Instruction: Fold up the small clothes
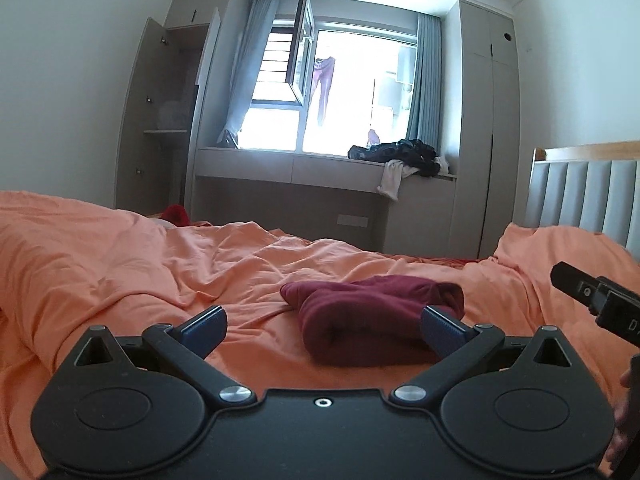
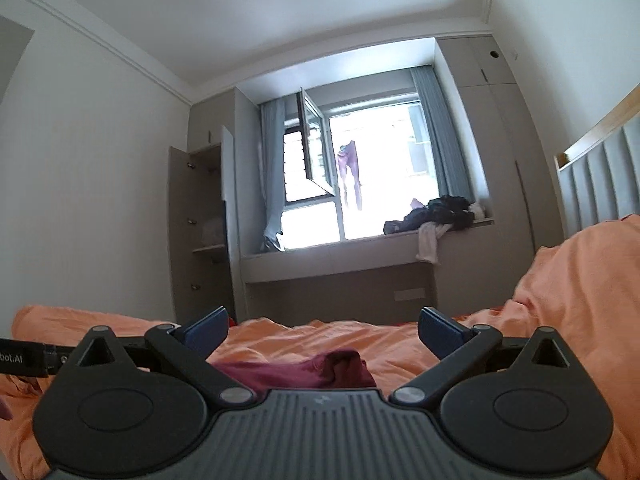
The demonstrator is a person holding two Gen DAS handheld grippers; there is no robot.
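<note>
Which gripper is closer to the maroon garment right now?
Left. The left gripper sits open right at the maroon garment; the right gripper hangs open above and behind it.

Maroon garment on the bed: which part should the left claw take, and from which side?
Judging from the left wrist view, take the near rolled edge of the maroon garment, coming straight in from the near side, low over the orange sheet. That edge bulges thick and faces the open left claw; its right finger already overlaps the cloth in view.
</note>
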